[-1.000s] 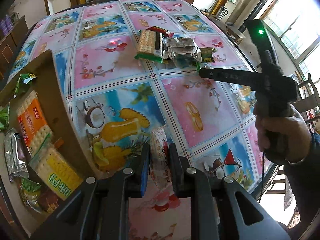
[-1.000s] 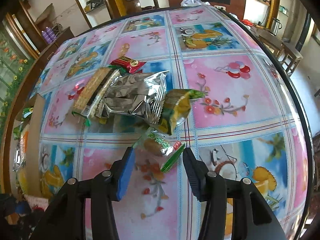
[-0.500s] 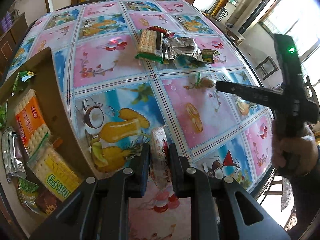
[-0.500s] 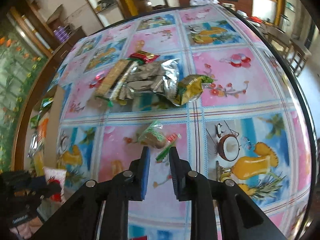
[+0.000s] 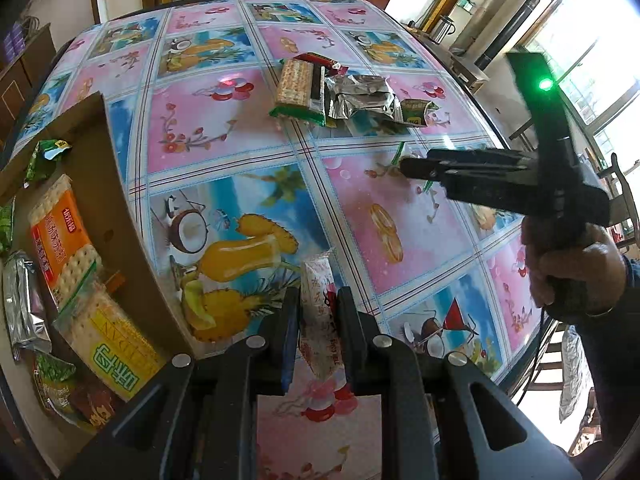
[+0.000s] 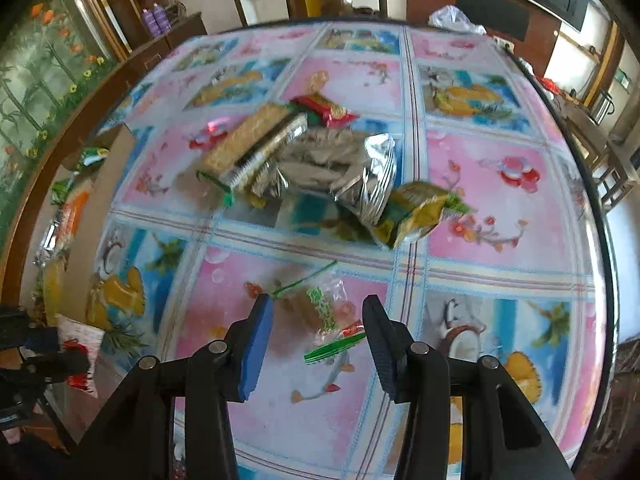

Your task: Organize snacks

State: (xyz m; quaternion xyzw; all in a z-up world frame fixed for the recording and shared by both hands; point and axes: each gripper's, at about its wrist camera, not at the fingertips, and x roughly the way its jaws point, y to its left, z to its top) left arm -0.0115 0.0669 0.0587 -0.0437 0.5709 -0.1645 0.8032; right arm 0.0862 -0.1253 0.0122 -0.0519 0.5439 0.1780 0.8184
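Evidently 2 jobs ran at once. The left gripper [image 5: 318, 320] pinched a white-and-red snack packet [image 5: 320, 316] edge-on, held above the table [image 5: 192, 136] just beside the cardboard box [image 5: 116, 208], presumably ready to join the crackers inside. The right gripper [image 6: 318, 328] stood wide, jaws either side of a clear green-edged packet [image 6: 324, 312] lying flat (not yet gripped), near the remaining pile [image 6: 320, 160].
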